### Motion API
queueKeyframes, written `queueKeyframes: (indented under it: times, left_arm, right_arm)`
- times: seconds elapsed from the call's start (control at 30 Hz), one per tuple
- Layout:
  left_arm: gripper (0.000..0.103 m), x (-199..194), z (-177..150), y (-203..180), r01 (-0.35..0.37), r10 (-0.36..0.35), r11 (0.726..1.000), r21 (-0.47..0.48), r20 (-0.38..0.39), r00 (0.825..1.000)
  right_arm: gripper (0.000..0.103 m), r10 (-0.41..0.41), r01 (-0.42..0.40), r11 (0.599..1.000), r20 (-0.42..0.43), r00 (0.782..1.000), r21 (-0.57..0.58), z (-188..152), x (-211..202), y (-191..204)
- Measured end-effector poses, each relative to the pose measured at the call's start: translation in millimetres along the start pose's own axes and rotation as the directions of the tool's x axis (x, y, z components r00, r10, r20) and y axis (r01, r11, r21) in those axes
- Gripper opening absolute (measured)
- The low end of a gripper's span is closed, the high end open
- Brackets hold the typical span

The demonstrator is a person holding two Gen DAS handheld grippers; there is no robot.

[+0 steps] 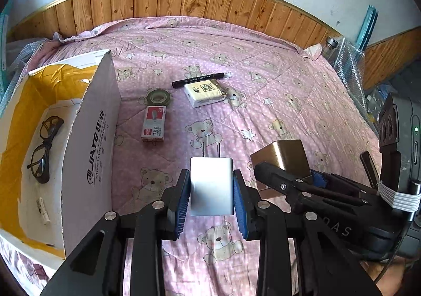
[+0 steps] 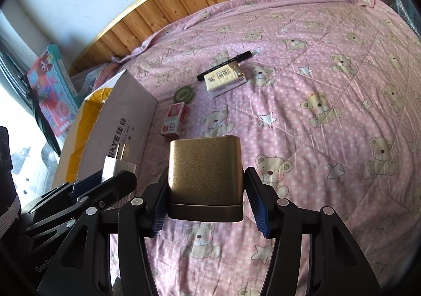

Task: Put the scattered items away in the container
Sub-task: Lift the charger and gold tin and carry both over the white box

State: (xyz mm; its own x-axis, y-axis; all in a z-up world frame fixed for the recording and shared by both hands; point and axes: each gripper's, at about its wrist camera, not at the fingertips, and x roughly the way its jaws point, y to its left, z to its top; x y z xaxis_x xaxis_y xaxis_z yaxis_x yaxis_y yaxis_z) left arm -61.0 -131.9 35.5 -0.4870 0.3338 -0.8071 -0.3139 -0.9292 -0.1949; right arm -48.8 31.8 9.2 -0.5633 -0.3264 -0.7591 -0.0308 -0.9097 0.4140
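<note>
Glasses (image 1: 44, 148) lie in the box (image 1: 89, 153), left of the marker (image 1: 198, 79).

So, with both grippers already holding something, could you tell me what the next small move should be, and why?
Probably swing the left gripper leftward over the cardboard box and release the white charger: the box sits immediately to its left, open-topped, glasses already inside.

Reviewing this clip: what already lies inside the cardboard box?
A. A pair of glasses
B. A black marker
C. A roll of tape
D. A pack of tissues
A: in the left wrist view a pair of glasses lies on the floor of the cardboard box, while the marker, tape and tissues lie out on the bedspread.
</note>
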Motion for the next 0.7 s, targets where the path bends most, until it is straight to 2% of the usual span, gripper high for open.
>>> queueKeyframes:
  times: [0.4, 0.7]
  left_arm:
    - [0.032, -48.6, -11.2, 0.7, -0.004, 0.004, 1.000, 0.008, 0.074, 0.997]
    - [0.032, -73.5, -22.6, 15.1, 0.006, -0.002, 0.999, -0.034, 0.108, 0.994]
  right_arm:
    - [0.057, 0.022, -0.019, 0.999, 0.060, 0.998, -0.041, -12.2, -35.7, 30.2]
    - [0.057, 0.038, -0.031, 0.995, 0.074, 0.997, -0.093, -18.1, -47.9, 56.5]
